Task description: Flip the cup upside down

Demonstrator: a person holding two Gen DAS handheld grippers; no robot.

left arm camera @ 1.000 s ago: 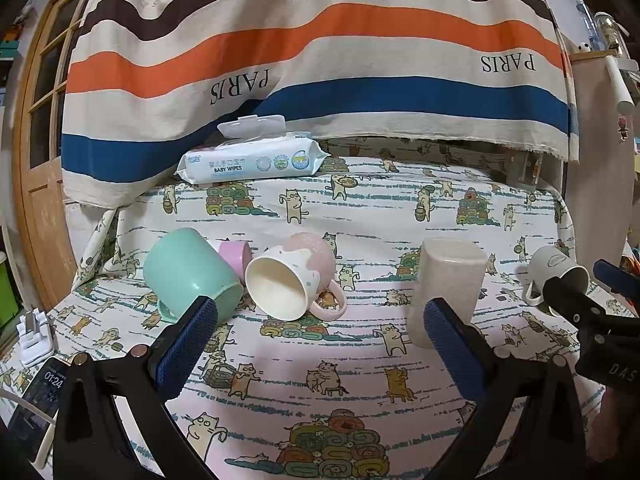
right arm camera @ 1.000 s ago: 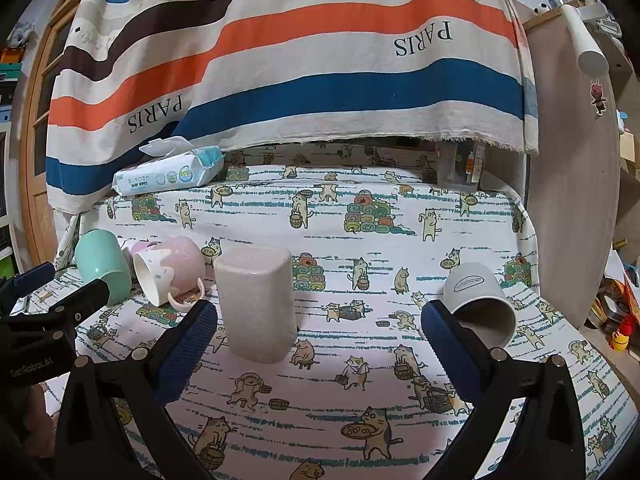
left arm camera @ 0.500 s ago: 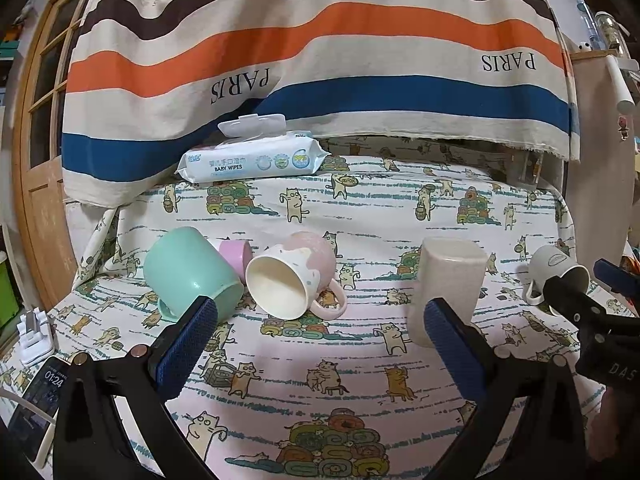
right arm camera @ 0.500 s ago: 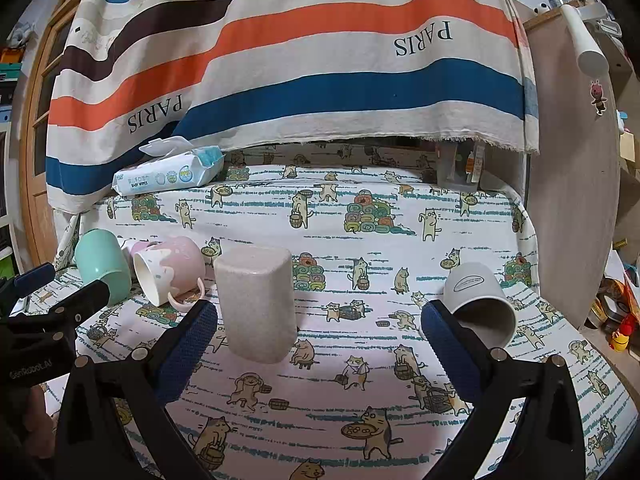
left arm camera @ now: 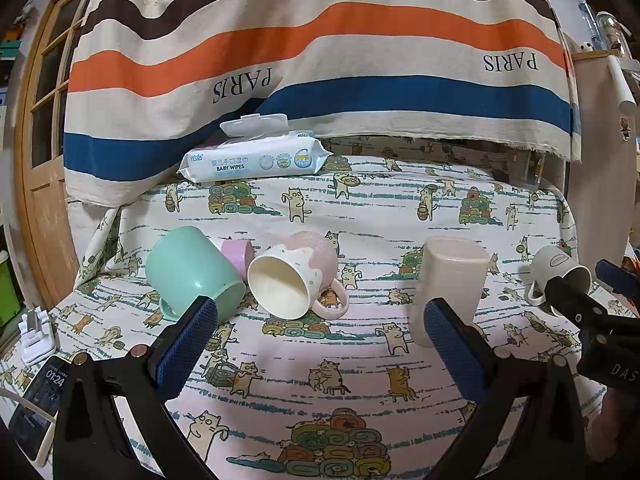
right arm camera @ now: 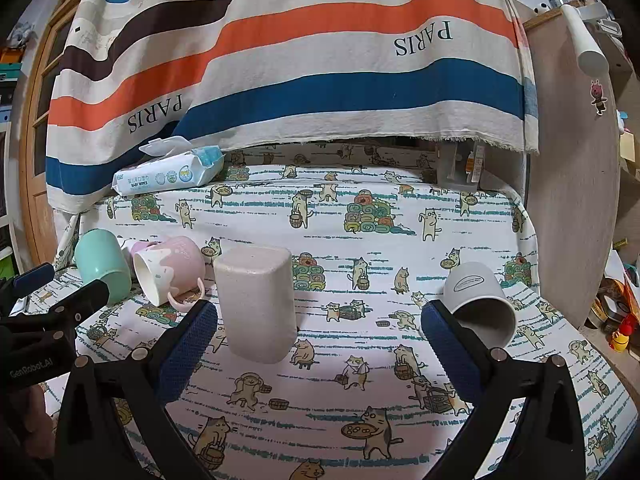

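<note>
A table covered in a cat-print cloth point(right arm camera: 360, 240) holds five cups, four tipped over, and a baby wipes pack point(left arm camera: 256, 158).

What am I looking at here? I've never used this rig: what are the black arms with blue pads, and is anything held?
They are hand-held tongs, one per hand, each with a camera looking along its fingers. One picture is from the left tongs, the other from the right tongs. Both are open and hold nothing. On the cat-print cloth lie a green cup, a pink mug and a white mug, all on their sides. A beige cup stands upside down. Baby wipes sit at the back.
</note>
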